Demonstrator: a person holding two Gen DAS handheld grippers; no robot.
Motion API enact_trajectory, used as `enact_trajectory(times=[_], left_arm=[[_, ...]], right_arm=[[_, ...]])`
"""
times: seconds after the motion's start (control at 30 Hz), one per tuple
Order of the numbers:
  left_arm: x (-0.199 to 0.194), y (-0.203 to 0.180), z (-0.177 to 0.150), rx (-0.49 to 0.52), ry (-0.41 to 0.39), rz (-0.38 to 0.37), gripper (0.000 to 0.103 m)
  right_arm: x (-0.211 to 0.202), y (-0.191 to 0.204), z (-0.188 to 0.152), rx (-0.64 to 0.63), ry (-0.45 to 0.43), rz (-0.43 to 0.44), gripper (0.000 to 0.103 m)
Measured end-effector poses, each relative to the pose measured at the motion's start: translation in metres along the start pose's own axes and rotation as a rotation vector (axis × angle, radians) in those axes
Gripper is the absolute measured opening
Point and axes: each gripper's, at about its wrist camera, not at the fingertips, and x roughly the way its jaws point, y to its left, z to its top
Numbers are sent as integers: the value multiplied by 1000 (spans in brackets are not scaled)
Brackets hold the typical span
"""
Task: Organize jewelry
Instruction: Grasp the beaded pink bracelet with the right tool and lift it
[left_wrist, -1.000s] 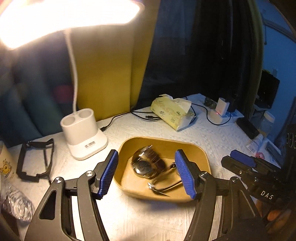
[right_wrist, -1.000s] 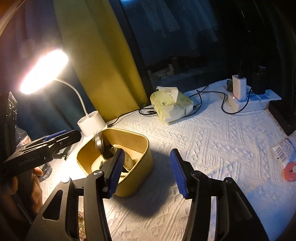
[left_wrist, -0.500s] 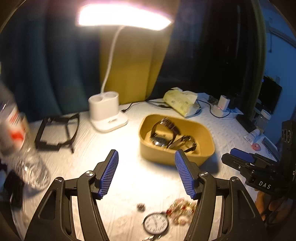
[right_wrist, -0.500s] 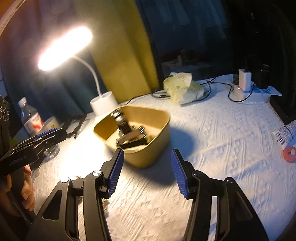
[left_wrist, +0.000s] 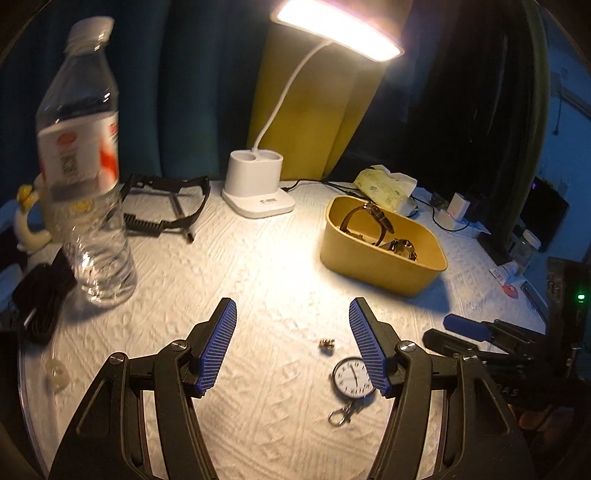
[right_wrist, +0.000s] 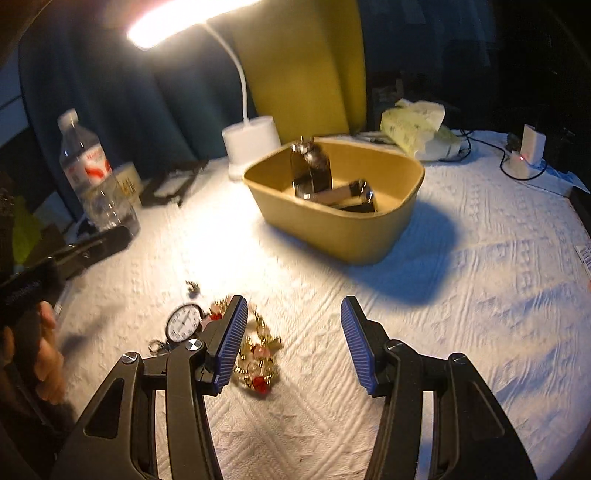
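Grippers both tilted down over the desk (left_wrist: 258, 258), jaws apart, empty. Left gripper (left_wrist: 291, 343) above bare cloth, pocket watch (left_wrist: 352, 376) touching its right pad from behind, small bead (left_wrist: 326, 343) just at 11 o'clock of the watch. Right gripper (right_wrist: 291, 343) near a gold-and-red bracelet (right_wrist: 258, 362), partly hidden behind its left finger (right_wrist: 231, 343); bracelet seen only in the right view. Watch at 9 o'clock of the bracelet there. Tray (left_wrist: 384, 273) at 1 o'clock of the left gripper, wristwatches (left_wrist: 373, 221) inside. Lamp (left_wrist: 258, 188) at 12 o'clock, bottle (left_wrist: 85, 166) at 10, tissue pack (left_wrist: 384, 186) behind the tray. Fingers of a hand (right_wrist: 48, 350) at the right view's left edge.
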Motion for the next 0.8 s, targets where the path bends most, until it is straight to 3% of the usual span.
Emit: enact_trajectory(times=[0.23,0.57,0.8], left_arm=[[-4,8,-14,-15,7,-17,67],[-5,9,-19,-18,6,-28,67],[-7,5,-21,-4,11,-31,67]], right_arm=[[9,5,-3,-29,50,-28,51],[13,22,-6,-77,69,2,10],[1,24,-6,-83,26,0,9]])
